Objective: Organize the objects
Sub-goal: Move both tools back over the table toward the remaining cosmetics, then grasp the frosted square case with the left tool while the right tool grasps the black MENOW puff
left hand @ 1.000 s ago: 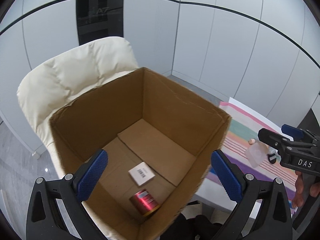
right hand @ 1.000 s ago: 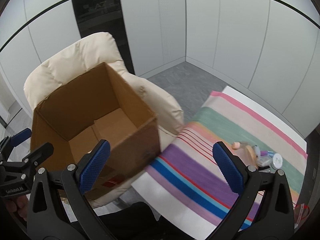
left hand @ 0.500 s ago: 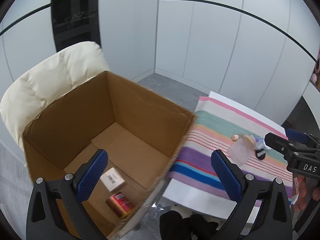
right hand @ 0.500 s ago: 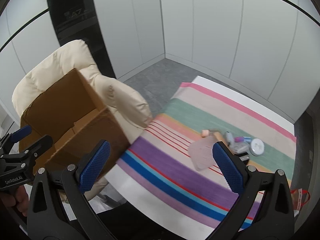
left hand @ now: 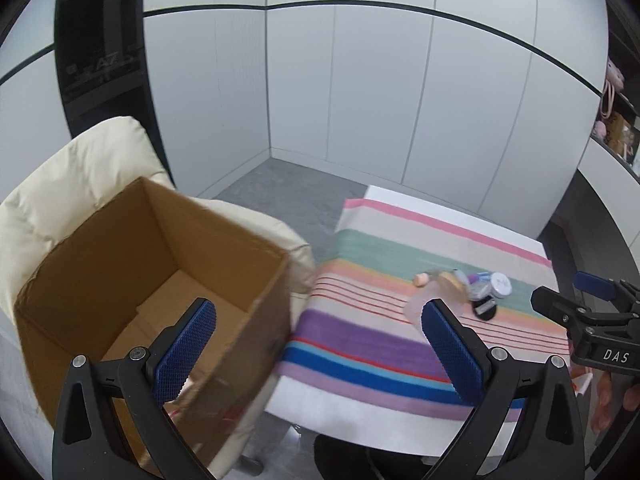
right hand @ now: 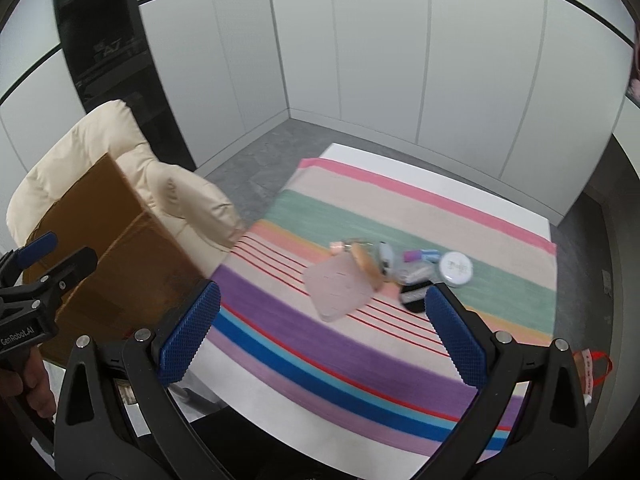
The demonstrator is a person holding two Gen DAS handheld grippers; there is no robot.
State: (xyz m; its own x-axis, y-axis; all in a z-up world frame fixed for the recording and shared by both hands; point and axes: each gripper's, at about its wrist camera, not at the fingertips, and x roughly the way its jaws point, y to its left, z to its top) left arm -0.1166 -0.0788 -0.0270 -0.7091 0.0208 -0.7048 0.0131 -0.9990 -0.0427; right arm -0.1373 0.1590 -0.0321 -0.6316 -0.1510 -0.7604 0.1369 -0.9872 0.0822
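A cluster of small objects lies on the striped cloth: a frosted clear bottle (right hand: 338,284) with a wooden cap, a round white tin (right hand: 455,267), a black item (right hand: 416,298) and small coloured tubes (right hand: 420,256). The cluster also shows in the left wrist view (left hand: 460,290). An open cardboard box (left hand: 132,280) stands on a cream chair. My left gripper (left hand: 316,350) is open and empty, between the box and the table. My right gripper (right hand: 320,334) is open and empty, above the cloth's near half, short of the cluster.
The cream padded chair (right hand: 120,152) holds the box, left of the table. The table (right hand: 360,412) carries the striped cloth (right hand: 320,344). White wall panels and a dark column (left hand: 100,52) stand behind. A red strap (right hand: 596,364) hangs at the table's right edge.
Both grippers have swung right, away from the box and toward the table. The box has slid to the left of both views and the object cluster has come closer.
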